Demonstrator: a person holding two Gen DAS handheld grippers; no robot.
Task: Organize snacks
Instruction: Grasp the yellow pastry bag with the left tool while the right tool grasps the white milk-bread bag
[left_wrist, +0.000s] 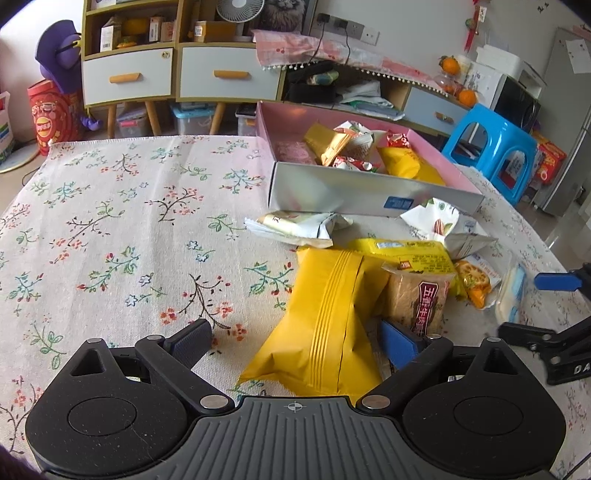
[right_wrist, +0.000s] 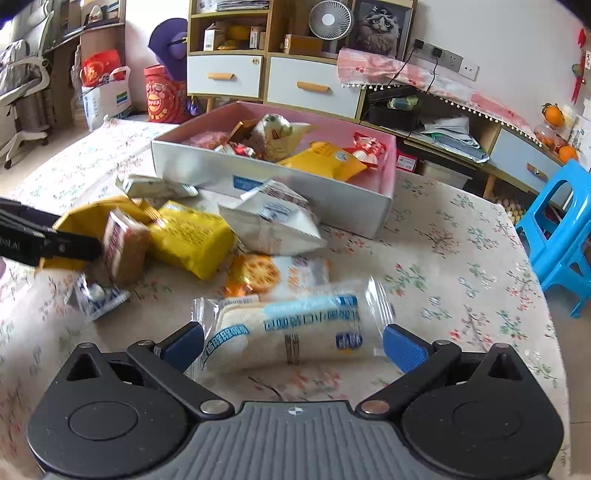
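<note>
While both tongs gape wide, right gripper (right_wrist: 293, 345) should pinch the clear-wrapped white cake packet (right_wrist: 291, 332) mid-body, at lower centre; left gripper (left_wrist: 295, 341) straddles a crinkled yellow foil pouch (left_wrist: 325, 325).

Bright even daylight; fisheye-bent edges; motion blur in right view.

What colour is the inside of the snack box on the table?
Pink inside the snack box, seen best in the right wrist view.
</note>
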